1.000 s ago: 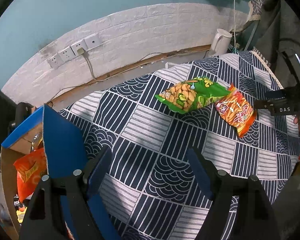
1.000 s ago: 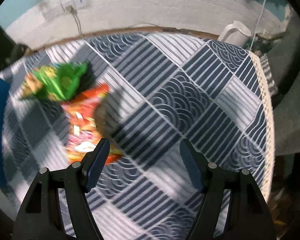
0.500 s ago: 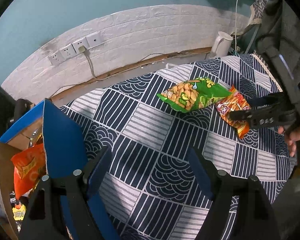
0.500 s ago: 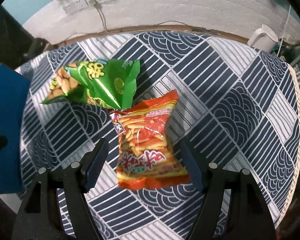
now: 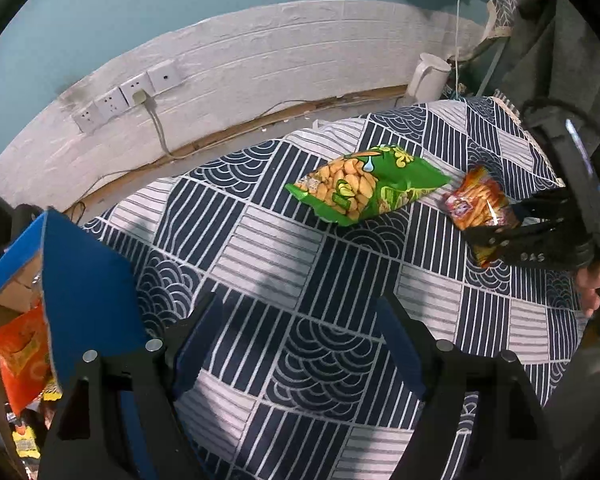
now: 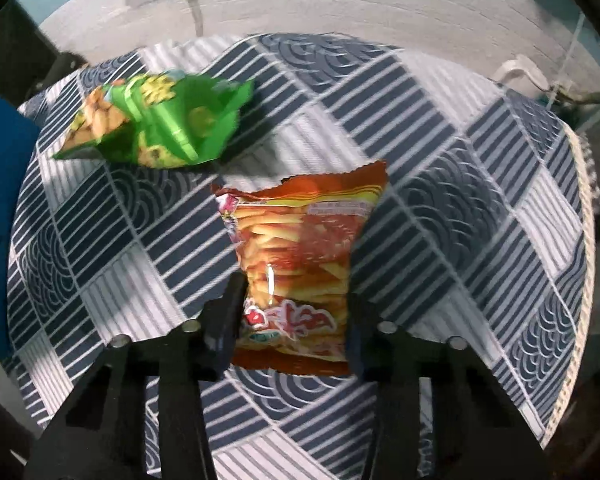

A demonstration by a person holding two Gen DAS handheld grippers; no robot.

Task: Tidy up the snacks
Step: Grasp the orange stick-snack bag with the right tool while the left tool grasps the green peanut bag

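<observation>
A red-orange snack bag lies on the patterned tablecloth. My right gripper has its jaws closed against both sides of the bag's near end. The same bag shows in the left wrist view with the right gripper on it. A green snack bag lies just left of it, also in the right wrist view. My left gripper is open and empty above the near part of the cloth.
A blue cardboard box stands at the left table edge with an orange snack bag inside. A white kettle and wall sockets are at the back. The cloth's fringed edge runs along the right.
My right gripper has moved forward over the red-orange bag and its jaws have closed in onto the bag's sides. The left gripper has stayed about where it was.
</observation>
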